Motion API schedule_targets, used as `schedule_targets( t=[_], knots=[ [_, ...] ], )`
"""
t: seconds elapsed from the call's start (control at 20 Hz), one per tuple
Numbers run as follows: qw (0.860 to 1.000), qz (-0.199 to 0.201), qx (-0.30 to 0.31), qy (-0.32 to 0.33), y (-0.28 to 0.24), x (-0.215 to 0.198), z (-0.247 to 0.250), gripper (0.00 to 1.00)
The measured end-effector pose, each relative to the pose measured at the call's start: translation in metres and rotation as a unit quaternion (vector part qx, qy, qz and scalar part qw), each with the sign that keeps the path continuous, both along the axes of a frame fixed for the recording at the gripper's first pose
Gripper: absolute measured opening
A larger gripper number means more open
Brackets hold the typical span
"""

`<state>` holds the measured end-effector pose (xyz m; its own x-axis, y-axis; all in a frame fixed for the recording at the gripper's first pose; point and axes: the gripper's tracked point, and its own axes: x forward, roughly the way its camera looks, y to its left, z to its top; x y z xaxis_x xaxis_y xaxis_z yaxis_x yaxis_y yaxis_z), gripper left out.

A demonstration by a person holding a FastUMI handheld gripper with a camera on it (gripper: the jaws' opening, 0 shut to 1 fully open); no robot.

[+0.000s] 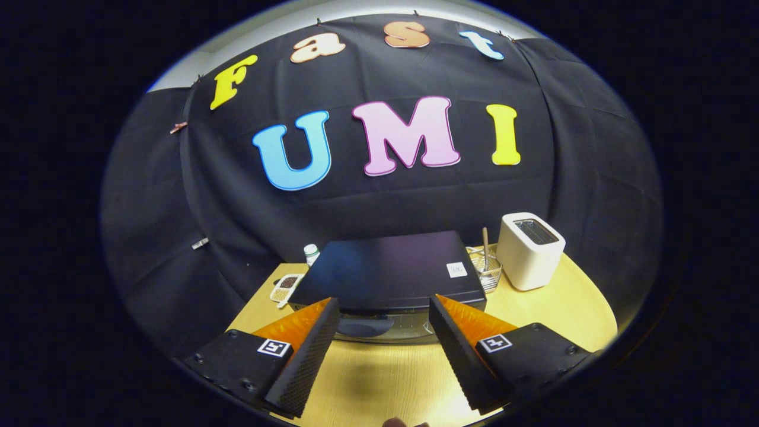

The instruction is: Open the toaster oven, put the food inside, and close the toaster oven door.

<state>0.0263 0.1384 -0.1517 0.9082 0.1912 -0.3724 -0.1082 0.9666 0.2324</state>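
Gripper view: gripper fingers spread wide, nothing between them, over the yellow table. Black toaster oven sits just ahead of the fingertips, door at the front closed. White sticker on its top, print too small to read. White slot toaster to its right; wire basket between them. Small white bottle behind its left corner.
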Motion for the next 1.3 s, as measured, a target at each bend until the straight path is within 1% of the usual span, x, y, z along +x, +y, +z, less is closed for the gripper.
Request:
schedule_targets(
  t=[0.2, 0.4, 0.85, 1.05, 1.3],
  knots=[
    [0.999, 0.000, 0.020, -0.032, -0.019, -0.011, 0.044, 0.99],
    [0.998, 0.003, 0.026, -0.053, -0.039, -0.023, 0.074, 0.99],
    [0.992, -0.013, -0.001, -0.129, -0.093, -0.034, 0.137, 0.98],
    [0.988, -0.020, -0.013, -0.155, -0.113, -0.032, 0.154, 0.98],
    [0.988, -0.023, -0.007, -0.153, -0.131, -0.029, 0.154, 0.98]
  ],
)
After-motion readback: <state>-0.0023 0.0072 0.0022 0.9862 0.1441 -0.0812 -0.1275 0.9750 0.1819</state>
